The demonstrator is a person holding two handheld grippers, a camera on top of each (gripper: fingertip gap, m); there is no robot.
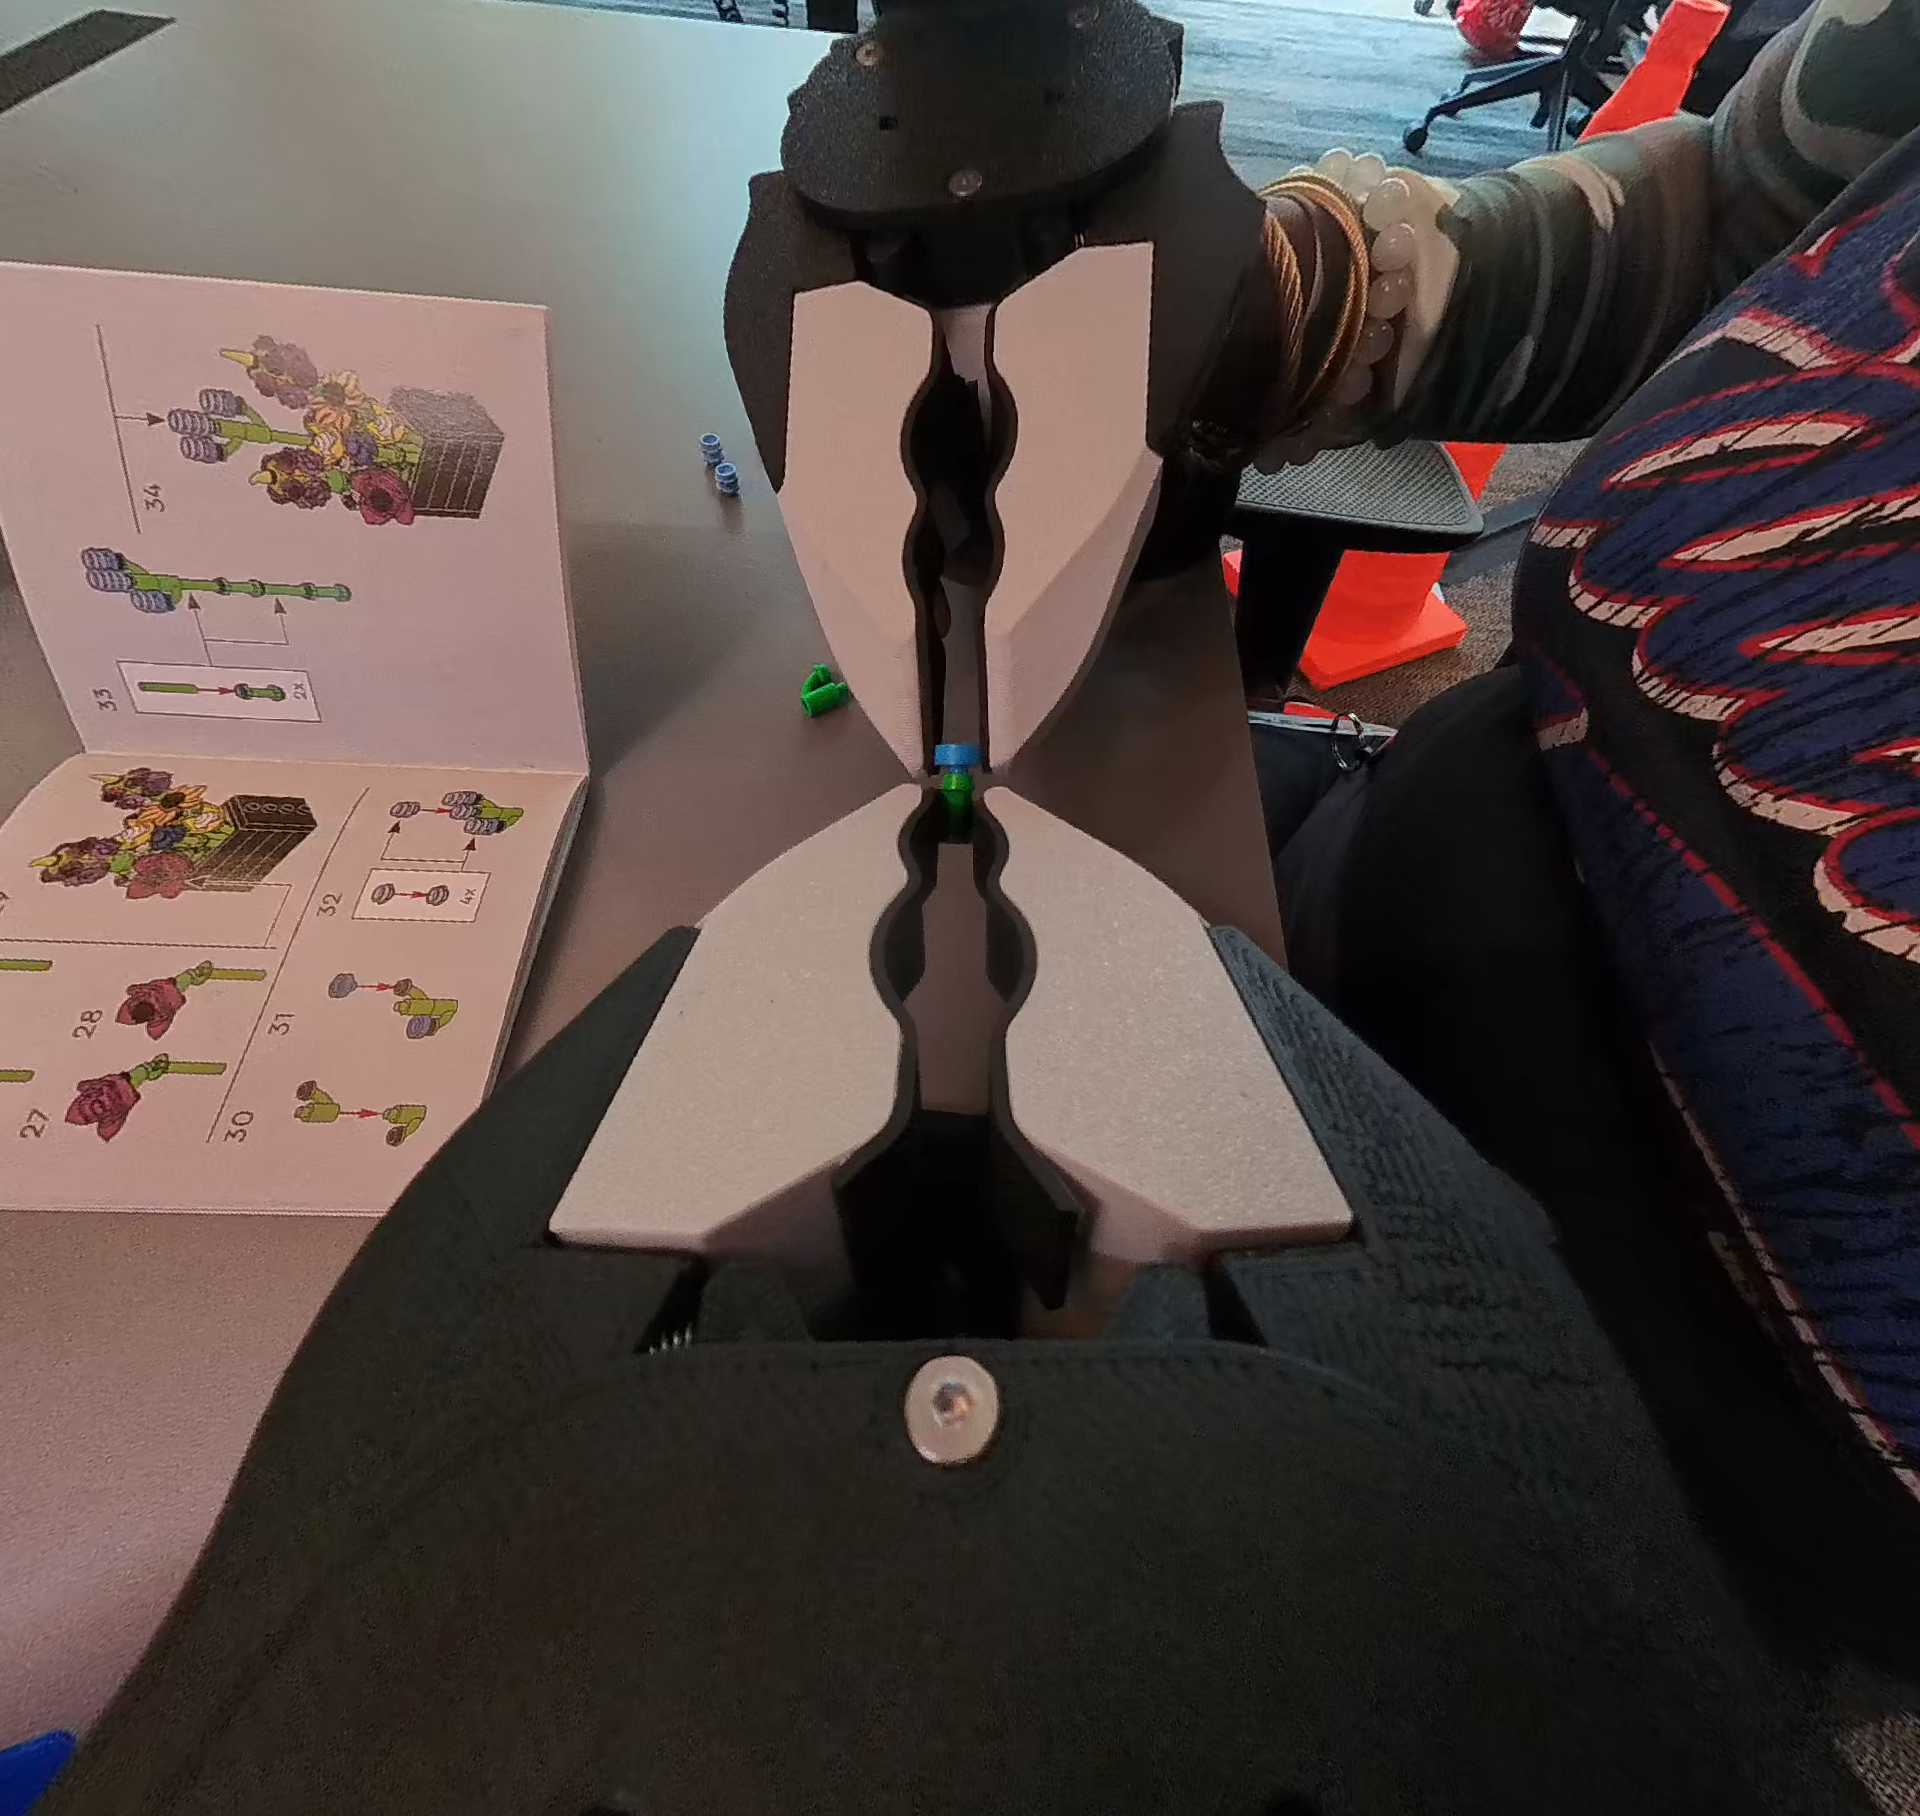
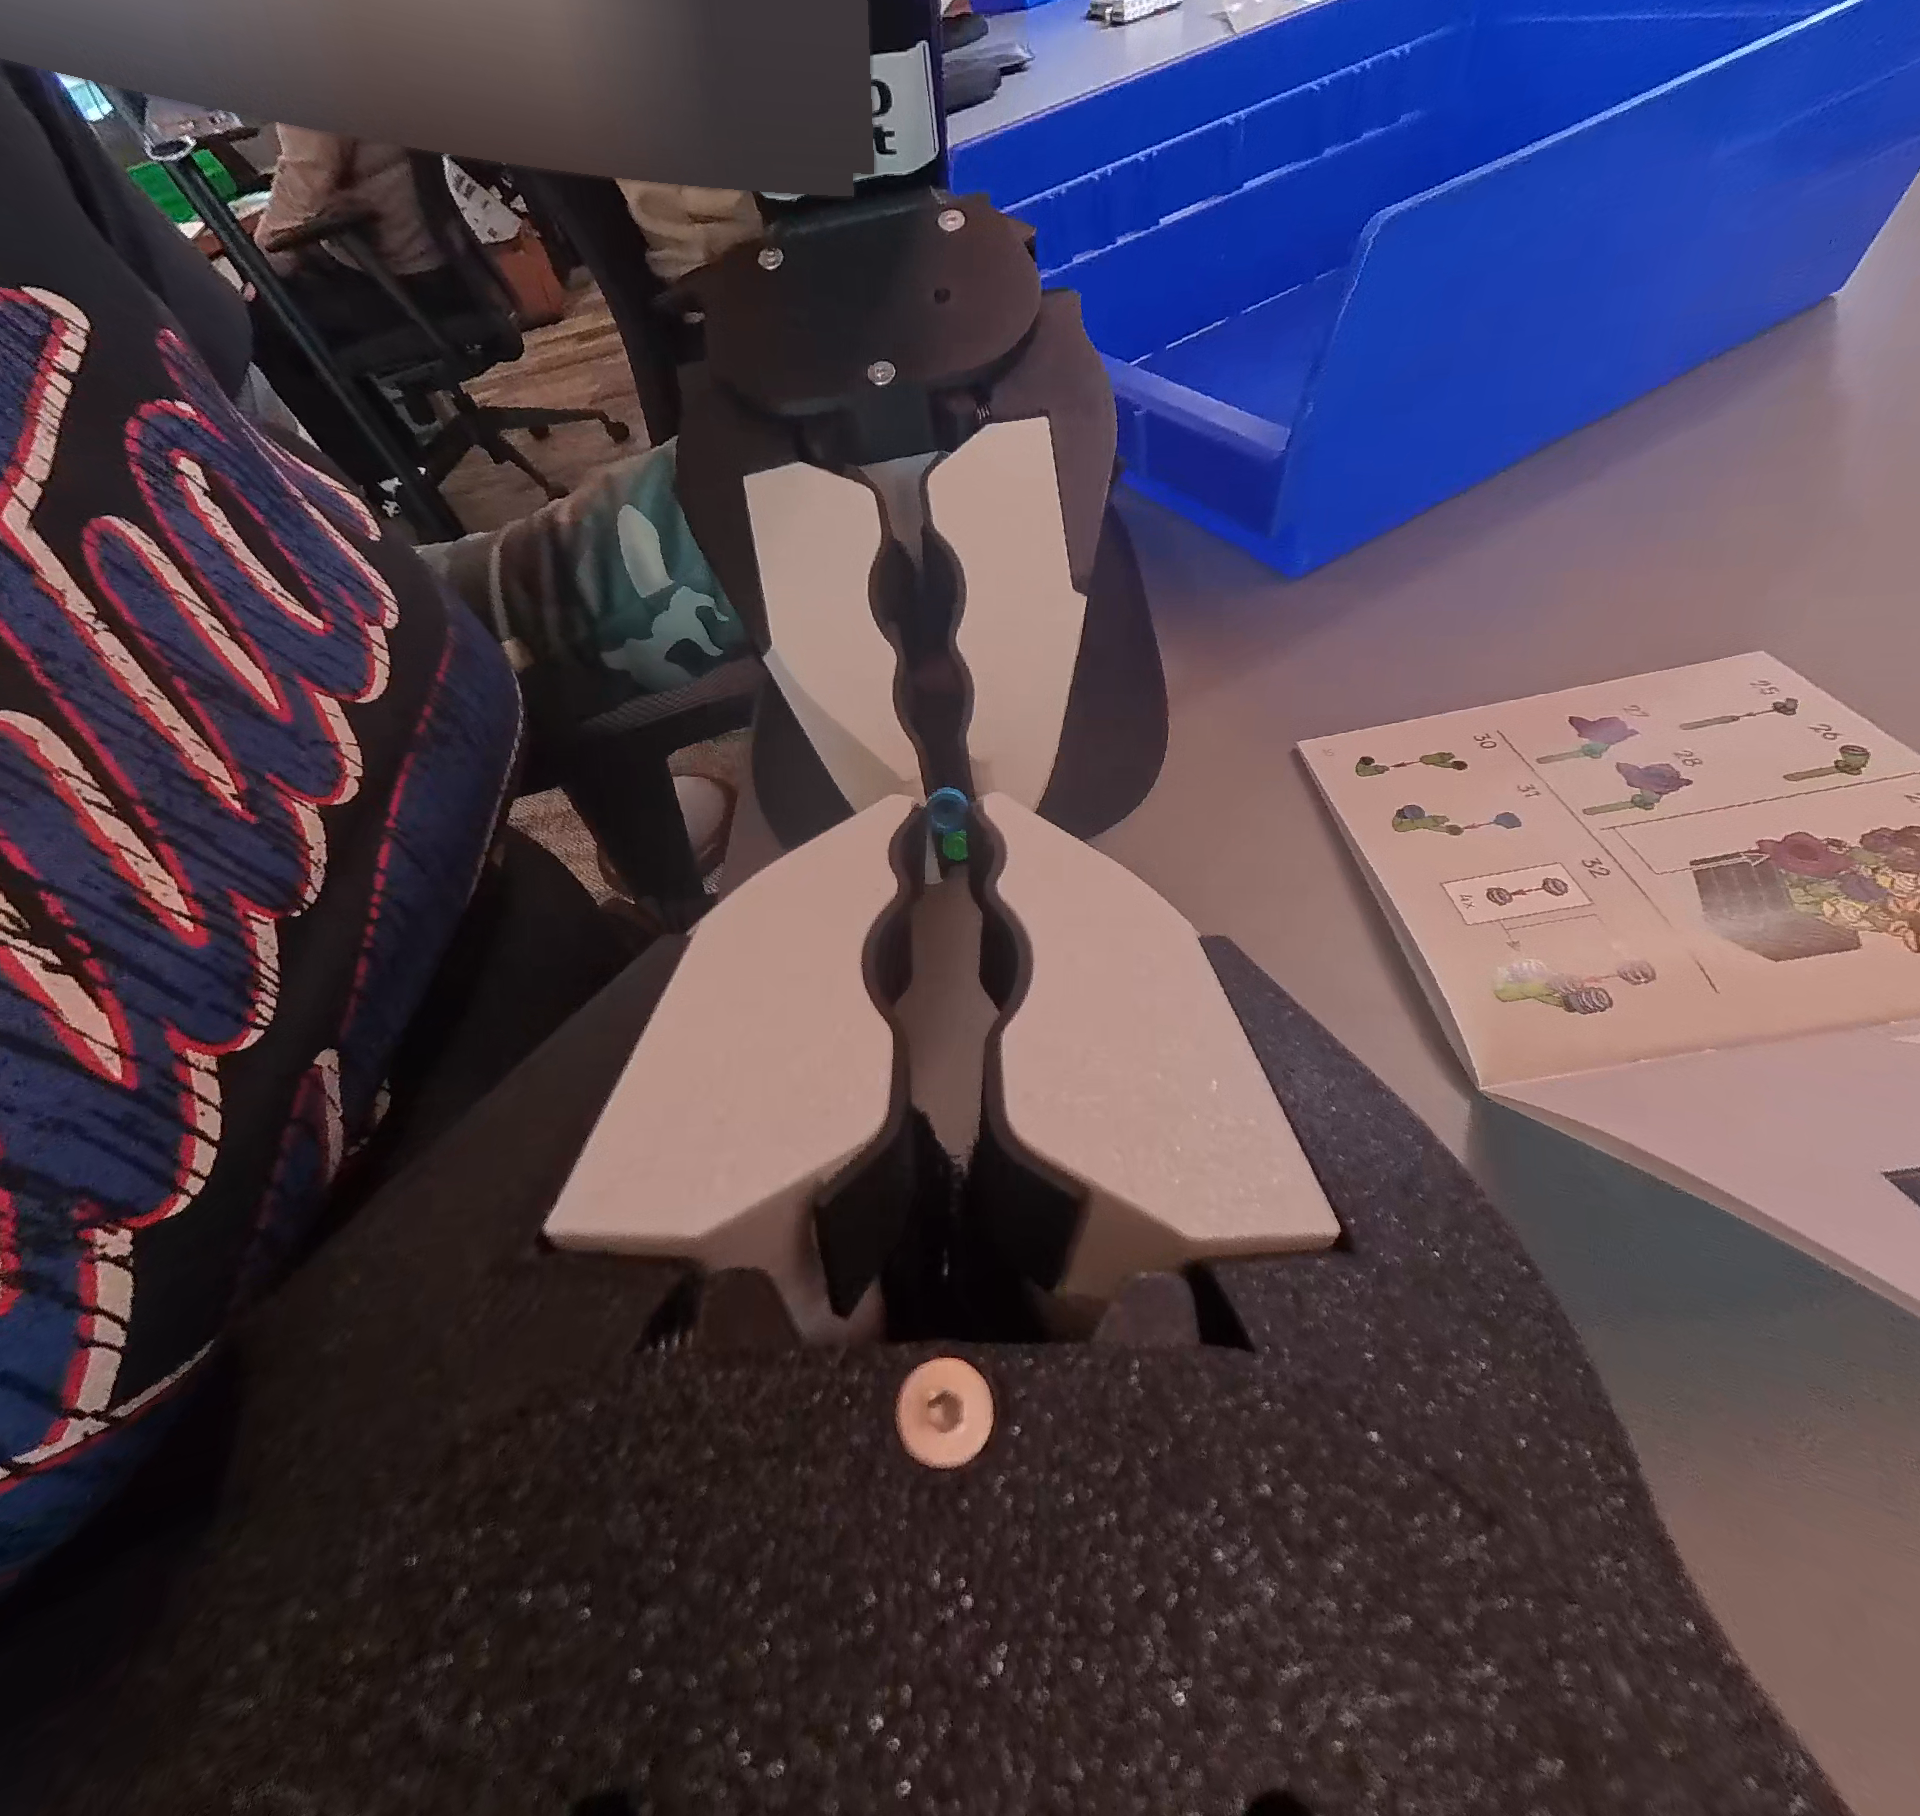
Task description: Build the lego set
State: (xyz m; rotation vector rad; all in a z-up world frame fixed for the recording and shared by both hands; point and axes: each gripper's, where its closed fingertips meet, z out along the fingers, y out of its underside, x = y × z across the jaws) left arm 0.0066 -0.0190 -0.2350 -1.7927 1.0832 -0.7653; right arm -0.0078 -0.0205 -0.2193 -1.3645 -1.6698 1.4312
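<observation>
- Left gripper (image 1: 951,792) clamped on a tiny green piece (image 1: 954,796), dead centre of the left wrist view.
- Right gripper (image 1: 953,756) pinching a blue stud (image 1: 953,754), tip to tip, probably lined up to press on.
- Spare green piece (image 1: 823,691) and blue studs (image 1: 719,463) parked mid-frame on the table (image 1: 416,156).
- Instruction booklet (image 1: 291,727) open at left, step numbers readable, no brand visible.

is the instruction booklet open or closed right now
Open. The instruction booklet lies spread on the table with two pages of build steps facing up, a fold between them; the right wrist view shows open pages too.
</observation>
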